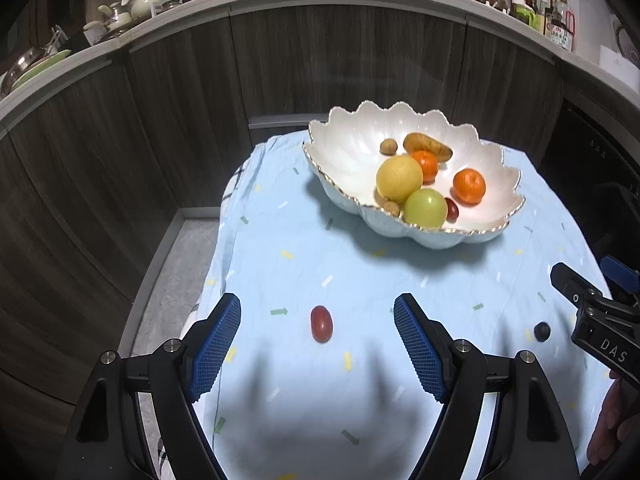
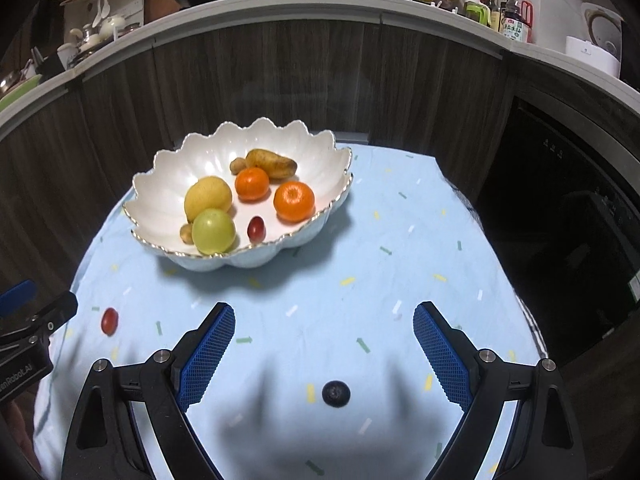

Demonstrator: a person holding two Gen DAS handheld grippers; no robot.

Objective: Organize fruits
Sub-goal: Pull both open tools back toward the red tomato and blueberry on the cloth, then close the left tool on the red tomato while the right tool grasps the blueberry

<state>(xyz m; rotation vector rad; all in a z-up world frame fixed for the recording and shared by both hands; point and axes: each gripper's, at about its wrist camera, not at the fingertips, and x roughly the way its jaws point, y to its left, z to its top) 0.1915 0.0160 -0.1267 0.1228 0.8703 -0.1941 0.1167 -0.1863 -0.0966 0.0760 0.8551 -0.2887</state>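
Observation:
A white scalloped bowl (image 1: pixel 344 152) (image 2: pixel 168 184) on the light blue tablecloth holds a yellow lemon (image 1: pixel 399 178), a green apple (image 1: pixel 425 208), two oranges (image 1: pixel 469 186), a potato (image 1: pixel 427 146), small nuts and a red cherry tomato (image 2: pixel 256 229). A second red cherry tomato (image 1: pixel 321 323) (image 2: pixel 109 321) lies on the cloth between the fingers of my open left gripper (image 1: pixel 318 312), slightly beyond the tips. A dark blueberry (image 2: pixel 336 393) (image 1: pixel 541 331) lies between the fingers of my open right gripper (image 2: pixel 324 316), nearer than the tips. Both grippers are empty.
The small table (image 2: pixel 440 240) stands in front of dark wood cabinets (image 1: pixel 160 100). A kitchen counter (image 2: pixel 360 4) above them carries bottles, dishes and a pan. The floor (image 1: pixel 176 280) shows past the table's left edge. My right gripper's body (image 1: pixel 600 320) shows at the right of the left wrist view.

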